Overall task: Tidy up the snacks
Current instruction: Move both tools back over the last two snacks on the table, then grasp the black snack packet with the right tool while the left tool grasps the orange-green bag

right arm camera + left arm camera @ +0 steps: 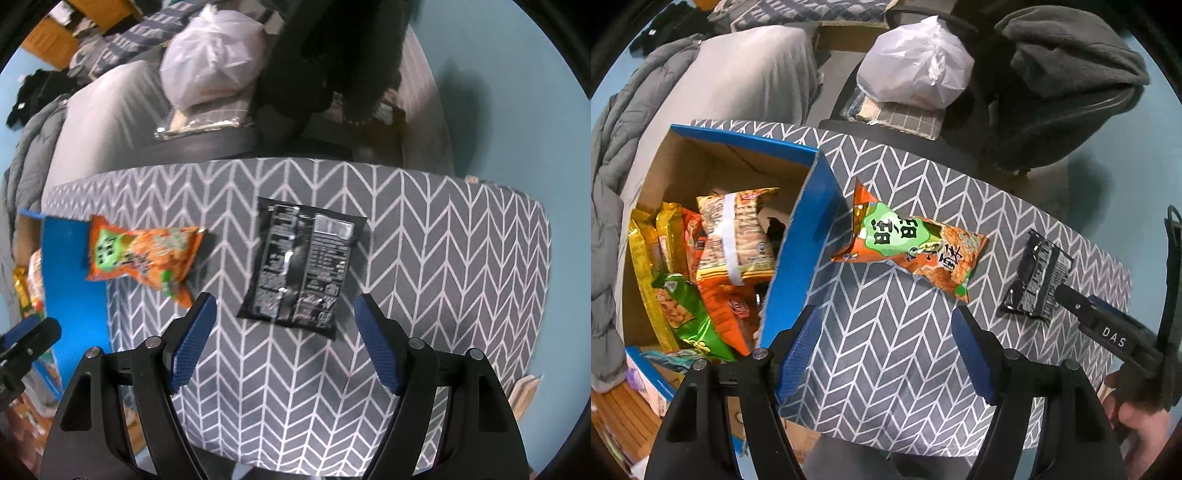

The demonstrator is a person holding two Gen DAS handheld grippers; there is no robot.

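**A:** Status on the snacks?

**B:** Two packs on the table [424,229], the grey herringbone cloth one. Orange pack [908,247] lies flat just beside the blue box [809,236], its crimped end close to the box wall, possibly touching; can't confirm from either view. Black pack [301,266] lies flat, printed back up, well to the right of the orange one [142,254].

**A:** Left gripper?

**B:** Left gripper [886,350] is spread wide, nothing between the pads. It hangs over the near part of the table, orange pack ahead of it. Its left pad [798,354] sits right at the box's near corner.

**A:** Right?

**B:** Right gripper [284,343] is also spread wide, holding nothing. Black pack is straight ahead, its near edge lying between the two pads in the right wrist view. From the left wrist view the right gripper [1067,295] has a fingertip over that pack [1038,277]; whether it touches is unclear, the angle is poor.

**A:** Box contents?

**B:** Cardboard inside, blue outside. Several packs piled in: a tan one [735,236] with a white strip on top, a green one [690,314], orange and yellow ones under and beside.

**A:** Background?

**B:** White plastic bag [916,62] on a dark chair [1071,92] behind the table, grey jacket [613,155] at far left.
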